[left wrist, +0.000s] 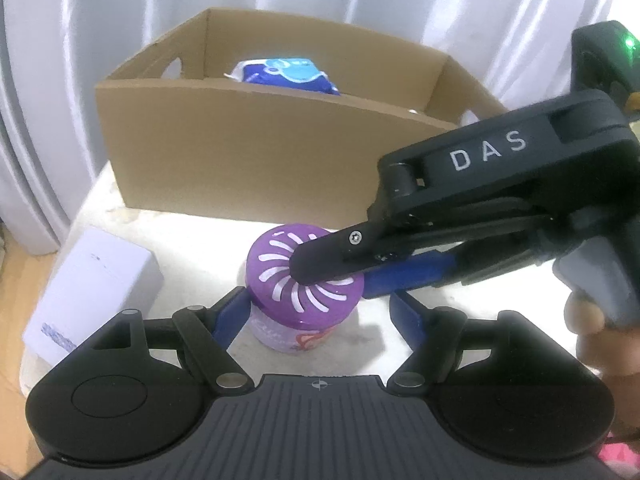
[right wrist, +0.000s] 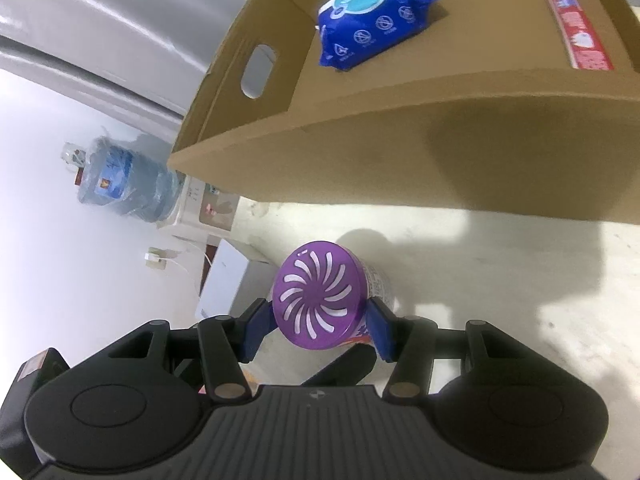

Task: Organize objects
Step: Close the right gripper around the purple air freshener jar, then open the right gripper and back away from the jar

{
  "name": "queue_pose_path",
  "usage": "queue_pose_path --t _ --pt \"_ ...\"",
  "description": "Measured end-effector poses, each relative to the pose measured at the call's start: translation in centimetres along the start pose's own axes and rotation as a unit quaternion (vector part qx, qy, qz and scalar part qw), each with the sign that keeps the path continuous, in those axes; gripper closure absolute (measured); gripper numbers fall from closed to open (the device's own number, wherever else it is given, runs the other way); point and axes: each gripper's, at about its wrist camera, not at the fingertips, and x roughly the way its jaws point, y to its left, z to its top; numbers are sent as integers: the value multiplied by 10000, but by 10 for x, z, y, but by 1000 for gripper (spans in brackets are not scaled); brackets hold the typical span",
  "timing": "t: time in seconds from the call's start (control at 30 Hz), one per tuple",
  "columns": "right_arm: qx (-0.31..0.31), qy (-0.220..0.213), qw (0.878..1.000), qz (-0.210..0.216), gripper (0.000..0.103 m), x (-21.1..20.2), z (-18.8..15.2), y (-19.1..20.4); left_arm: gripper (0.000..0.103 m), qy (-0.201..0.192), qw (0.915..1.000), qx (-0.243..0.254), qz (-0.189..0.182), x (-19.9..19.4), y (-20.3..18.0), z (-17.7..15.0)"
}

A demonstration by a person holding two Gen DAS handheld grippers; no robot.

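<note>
1. Nearest the right wrist camera, the right claw (right wrist: 325, 326) grips the purple vented cap of the air freshener jar (right wrist: 320, 300), one blue pad pressed on each side of the cap.
2. Seen from the left wrist camera, the left claw (left wrist: 320, 312) stands open around the same air freshener jar (left wrist: 298, 308); its left pad sits at the jar's side, its right pad stands apart from it.
3. From the right, the right claw (left wrist: 320, 268) crosses that view, its black finger lying over the cap.
4. Behind the jar, a cardboard box (right wrist: 400, 152) with a cut-out handle stands on the pale tabletop (right wrist: 480, 280).
5. Inside the box lie a blue wipes pack (right wrist: 372, 28) and a red-and-white toothpaste tube (right wrist: 576, 28), well apart.
6. Left of the jar, a white box (left wrist: 96, 284) sits near the tabletop edge.
7. Off the tabletop in the right wrist view, a water jug (right wrist: 120, 184) stands by the wall.
</note>
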Motion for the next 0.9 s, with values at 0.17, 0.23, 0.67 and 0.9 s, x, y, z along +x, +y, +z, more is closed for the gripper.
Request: queue_pose_path --t 0.17,0.23,0.67,0.9 --pt "4 -67 10000 -72 46 -11 -8 -6 27 0 9999 76 -87 -2 -13 -8" --pt "33 -70 9999 -73 46 -14 -11 -9 27 10 9999 109 -100 -3 -17 -10" --pt "145 -101 9998 -61 46 -21 -16 -14 26 8 9996 267 -49 7 -23 -11" --pt "138 -268 9995 -102 46 -32 -17 -15 20 -33 9995 287 101 4 -23 -10"
